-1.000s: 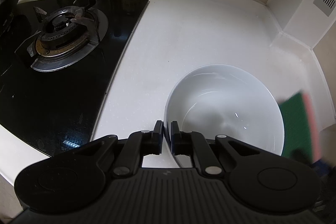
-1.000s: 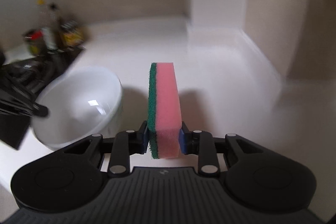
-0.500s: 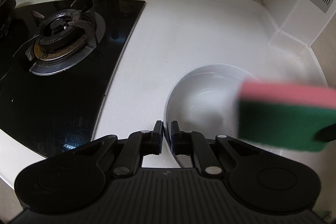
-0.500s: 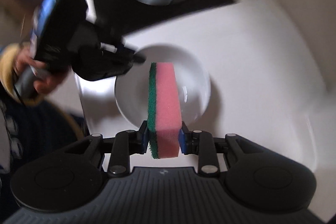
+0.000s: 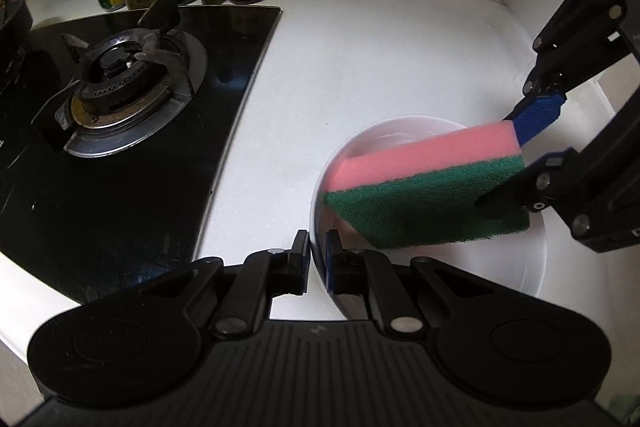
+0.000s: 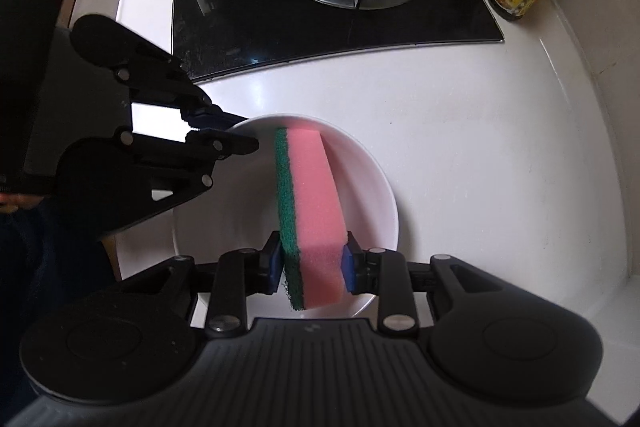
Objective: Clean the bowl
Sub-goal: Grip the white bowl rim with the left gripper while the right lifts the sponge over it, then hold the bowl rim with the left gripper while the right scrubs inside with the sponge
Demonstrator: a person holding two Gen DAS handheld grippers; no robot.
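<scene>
Right wrist: right gripper (image 6: 312, 261) clamping sponge (image 6: 310, 203) inside bowl (image 6: 380, 187), frame center; left gripper (image 5: 318, 253) pinching bowl rim.

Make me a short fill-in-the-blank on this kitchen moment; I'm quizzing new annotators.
1. The right gripper is shut on a pink and ____ sponge.
2. The left gripper pinches the ____ of the white bowl.
3. The sponge is held over the ____.
4. Left of the bowl, seen from the left wrist, lies a black gas ____.

Missing words: green; rim; bowl; stove
</scene>
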